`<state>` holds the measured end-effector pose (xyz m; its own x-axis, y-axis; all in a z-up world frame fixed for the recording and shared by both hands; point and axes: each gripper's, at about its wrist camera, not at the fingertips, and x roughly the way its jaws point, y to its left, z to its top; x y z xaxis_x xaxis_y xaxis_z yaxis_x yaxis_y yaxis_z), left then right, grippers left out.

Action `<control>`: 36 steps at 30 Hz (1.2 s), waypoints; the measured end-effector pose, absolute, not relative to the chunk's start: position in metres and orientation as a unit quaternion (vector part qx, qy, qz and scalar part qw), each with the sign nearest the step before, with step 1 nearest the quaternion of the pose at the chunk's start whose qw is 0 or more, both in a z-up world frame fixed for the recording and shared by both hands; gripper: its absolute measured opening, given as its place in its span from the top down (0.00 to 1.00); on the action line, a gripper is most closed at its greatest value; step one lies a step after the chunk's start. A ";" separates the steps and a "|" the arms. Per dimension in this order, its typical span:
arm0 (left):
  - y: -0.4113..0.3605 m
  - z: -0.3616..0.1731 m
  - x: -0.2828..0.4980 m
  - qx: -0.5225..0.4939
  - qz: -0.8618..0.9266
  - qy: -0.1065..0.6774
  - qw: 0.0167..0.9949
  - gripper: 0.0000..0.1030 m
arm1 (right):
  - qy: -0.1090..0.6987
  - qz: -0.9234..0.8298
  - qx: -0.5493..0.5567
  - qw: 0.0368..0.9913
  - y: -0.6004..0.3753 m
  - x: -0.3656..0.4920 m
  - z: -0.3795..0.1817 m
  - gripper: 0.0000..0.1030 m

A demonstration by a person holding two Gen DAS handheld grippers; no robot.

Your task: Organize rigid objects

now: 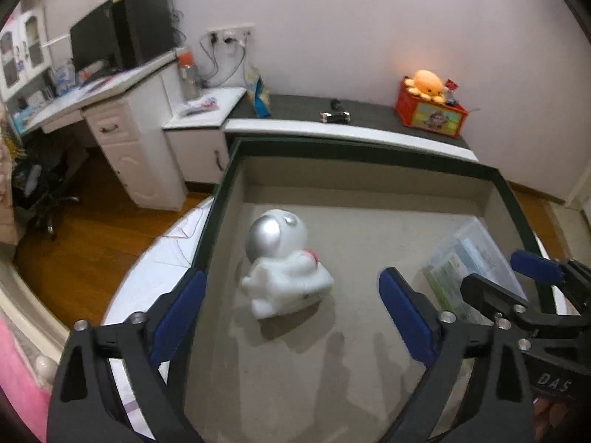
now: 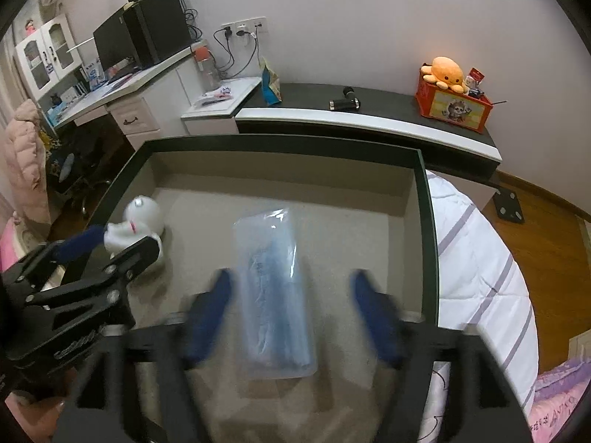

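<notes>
Left wrist view shows, nearest the lens, the left gripper (image 1: pixel 291 291) with its blue pads spread wide and nothing pressed between them; its left pad hangs over the dark rim of the box (image 1: pixel 218 199), its right pad over the box floor. Just beyond and between the pads an astronaut toy (image 1: pixel 284 269) lies tipped on its side on the grey floor, toward the left wall, free of any grip. To the right the right gripper (image 1: pixel 513 277) reaches in over a clear plastic case (image 1: pixel 476 254) lying flat near the right wall. Right wrist view, blurred near the lens, shows the same case, bluish and see-through, lying lengthwise between that gripper's pads, which stand well apart on either side without touching it; the toy sits at far left beside the other gripper. Both items are resting inside the box, so I judge this to be the moment of release at the end of a placing step. Outside, a quilted white bed cover (image 2: pixel 476 258) lies under and right of the box. Farther off, a dark shelf (image 1: pixel 369 110) along the wall carries an orange tin (image 1: pixel 428 110) with a plush octopus (image 1: pixel 424 81) on top, and a white desk (image 1: pixel 103 92) stands far left. The next move probably calls for lifting both grippers straight up clear of the rim, without nudging the tipped toy or the case, then finding whatever is still loose.
</notes>
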<state>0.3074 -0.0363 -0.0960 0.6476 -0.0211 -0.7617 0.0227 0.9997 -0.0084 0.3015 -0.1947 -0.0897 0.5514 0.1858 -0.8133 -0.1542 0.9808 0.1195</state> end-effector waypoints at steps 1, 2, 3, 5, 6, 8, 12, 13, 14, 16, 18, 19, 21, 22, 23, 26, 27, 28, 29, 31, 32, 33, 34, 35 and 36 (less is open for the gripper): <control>-0.036 -0.095 0.306 0.000 -0.015 0.421 0.907 0.04 | 0.461 0.097 0.022 0.882 -0.196 0.300 -0.088 0.21; -0.035 -0.094 0.304 -0.003 -0.017 0.423 0.906 0.04 | 0.460 0.098 0.026 0.882 -0.198 0.301 -0.087 0.21; -0.034 -0.093 0.303 -0.006 -0.019 0.427 0.904 0.02 | 0.460 0.098 0.031 0.882 -0.200 0.300 -0.084 0.20; -0.036 -0.092 0.300 -0.003 -0.013 0.438 0.899 0.00 | 0.454 0.091 0.032 0.886 -0.202 0.297 -0.078 0.19; -0.038 -0.090 0.297 0.004 -0.006 0.437 0.899 0.00 | 0.449 0.089 0.034 0.889 -0.203 0.293 -0.074 0.18; -0.043 -0.081 0.286 0.035 0.017 0.417 0.908 0.00 | 0.440 0.092 0.046 0.892 -0.207 0.287 -0.066 0.18; -0.054 -0.059 0.256 0.072 0.010 0.362 0.929 0.00 | 0.420 0.092 0.064 0.900 -0.214 0.265 -0.050 0.17; -0.053 -0.052 0.246 0.068 0.003 0.350 0.934 0.00 | 0.414 0.093 0.068 0.903 -0.215 0.259 -0.046 0.17; -0.052 -0.047 0.238 0.064 -0.003 0.342 0.938 0.00 | 0.407 0.094 0.070 0.906 -0.217 0.251 -0.042 0.17; -0.047 -0.037 0.222 0.048 -0.014 0.331 0.942 0.00 | 0.396 0.095 0.071 0.911 -0.217 0.236 -0.033 0.17; -0.045 -0.030 0.208 0.039 -0.023 0.328 0.944 0.00 | 0.382 0.094 0.075 0.916 -0.218 0.218 -0.023 0.17; -0.044 -0.026 0.201 0.038 -0.019 0.327 0.944 0.00 | 0.376 0.095 0.078 0.918 -0.218 0.210 -0.018 0.17; -0.044 -0.019 0.186 0.042 -0.011 0.324 0.945 0.00 | 0.360 0.100 0.075 0.924 -0.216 0.188 -0.007 0.17; -0.043 -0.015 0.176 0.044 -0.006 0.323 0.945 0.00 | 0.355 0.100 0.072 0.927 -0.214 0.179 -0.004 0.17; -0.041 -0.012 0.168 0.041 -0.002 0.323 0.946 0.00 | 0.348 0.100 0.070 0.930 -0.214 0.168 0.000 0.17; -0.035 -0.003 0.141 0.026 -0.003 0.319 0.947 0.00 | 0.327 0.105 0.076 0.936 -0.216 0.135 0.014 0.17; -0.034 0.000 0.133 0.023 0.000 0.318 0.948 0.00 | 0.318 0.105 0.078 0.939 -0.216 0.122 0.019 0.17; -0.032 0.004 0.122 0.018 0.002 0.316 0.949 0.00 | 0.309 0.106 0.079 0.942 -0.217 0.112 0.023 0.17; -0.031 0.006 0.114 0.016 0.003 0.314 0.949 0.00 | 0.302 0.107 0.080 0.944 -0.217 0.101 0.027 0.15; -0.026 0.013 0.097 0.009 0.007 0.307 0.952 0.00 | 0.287 0.105 0.084 0.948 -0.219 0.082 0.034 0.04; -0.024 0.017 0.089 0.006 0.007 0.305 0.952 0.00 | 0.279 0.105 0.086 0.951 -0.220 0.072 0.038 0.00; -0.023 0.020 0.083 0.003 0.006 0.304 0.953 0.00 | 0.269 0.106 0.086 0.953 -0.222 0.061 0.042 0.00; -0.020 0.024 0.073 -0.002 0.006 0.302 0.953 0.00 | 0.265 0.106 0.086 0.955 -0.222 0.055 0.045 0.00; -0.019 0.025 0.067 -0.005 0.008 0.302 0.953 0.00 | 0.261 0.106 0.087 0.956 -0.223 0.047 0.048 0.00; -0.017 0.027 0.061 -0.010 0.009 0.301 0.953 0.00 | 0.258 0.105 0.089 0.956 -0.225 0.039 0.050 0.00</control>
